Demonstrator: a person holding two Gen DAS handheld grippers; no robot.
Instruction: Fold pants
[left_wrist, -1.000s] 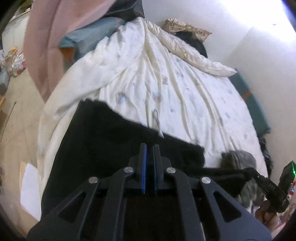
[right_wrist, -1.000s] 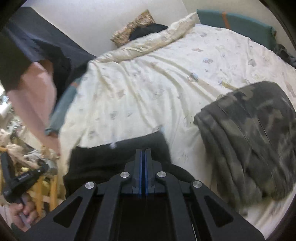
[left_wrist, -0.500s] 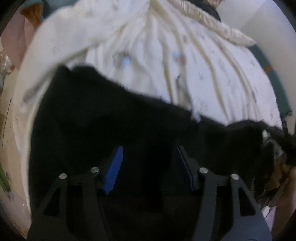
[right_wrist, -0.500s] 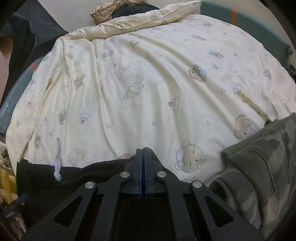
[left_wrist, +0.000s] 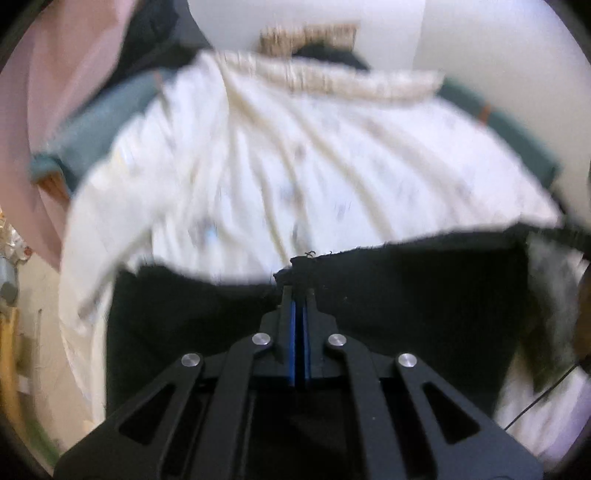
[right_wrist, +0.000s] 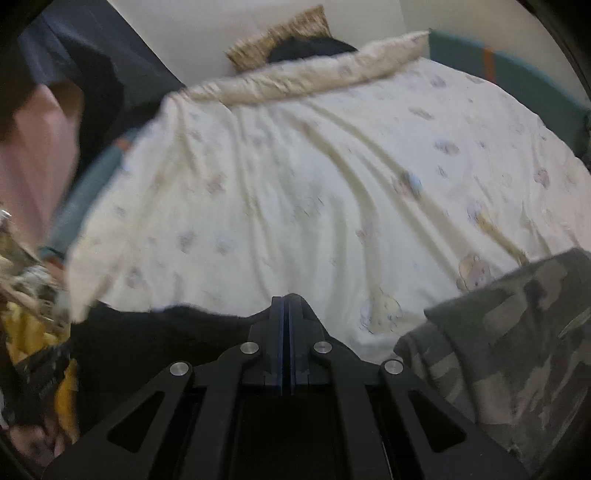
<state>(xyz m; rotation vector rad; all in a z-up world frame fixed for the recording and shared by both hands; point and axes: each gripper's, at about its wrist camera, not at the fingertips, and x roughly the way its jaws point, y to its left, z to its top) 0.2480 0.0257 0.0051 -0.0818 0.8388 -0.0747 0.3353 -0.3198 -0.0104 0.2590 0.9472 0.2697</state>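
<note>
Here, cream quilt (right_wrist: 332, 177), apparently black pants (left_wrist: 406, 295)

The left gripper (left_wrist: 298, 291) jaws, apart half a second ago, have clamped the black pants' (left_wrist: 406, 295) edge.

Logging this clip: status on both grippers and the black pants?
Left gripper jaws shut on the black pants edge. Right gripper jaws shut at the same edge; grip unclear. Camouflage garment lies right of the pants on the quilt.

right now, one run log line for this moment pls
step: fold pants | left gripper: shut on black pants edge | right gripper: shut, at pants edge, grip unclear | camo garment: beside, on quilt
</note>
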